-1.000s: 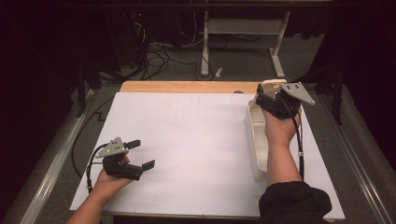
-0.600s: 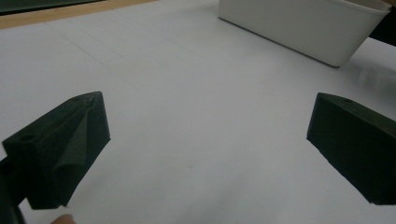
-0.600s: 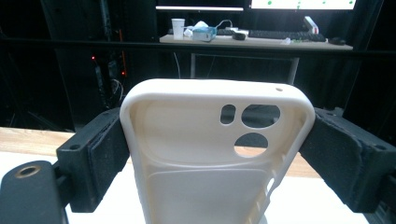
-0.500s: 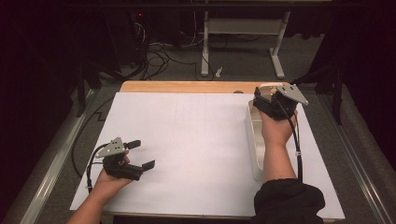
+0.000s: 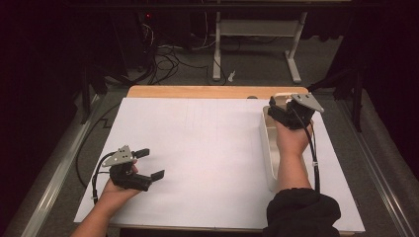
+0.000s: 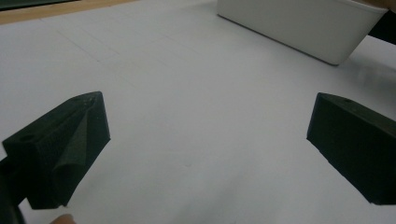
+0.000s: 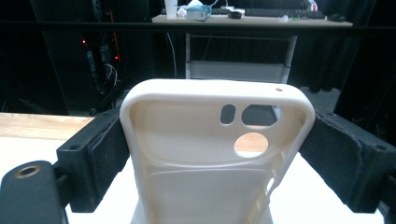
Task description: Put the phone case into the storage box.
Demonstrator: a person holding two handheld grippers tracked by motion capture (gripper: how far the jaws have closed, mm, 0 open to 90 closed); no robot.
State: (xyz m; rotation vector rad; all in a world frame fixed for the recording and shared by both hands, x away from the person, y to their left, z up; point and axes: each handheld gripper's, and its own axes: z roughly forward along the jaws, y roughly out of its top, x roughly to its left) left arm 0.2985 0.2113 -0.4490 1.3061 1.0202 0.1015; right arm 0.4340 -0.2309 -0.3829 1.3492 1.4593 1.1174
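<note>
My right gripper [image 5: 282,104] is shut on a cream phone case [image 7: 217,154], held upright between the two black jaws with its camera cut-outs near the top. It hovers over the far end of a long white bin [image 5: 269,148] on the right of the table. In the high view a bit of the phone case [image 5: 280,97] peeks out past the gripper. My left gripper [image 5: 149,163] rests low over the white sheet [image 5: 202,148] at the near left, open, nothing between its jaws. In the left gripper view the white bin [image 6: 299,23] lies ahead at the upper right.
A white sheet covers most of the wooden table [image 5: 197,92], whose bare strip shows at the far edge. Beyond the table stand a desk frame [image 5: 257,29] and floor cables [image 5: 163,54]. A metal rail [image 5: 54,173] runs along the left side.
My right gripper has drifted left and slightly nearer over the bin's far end, still holding the case. The left gripper has stayed put.
</note>
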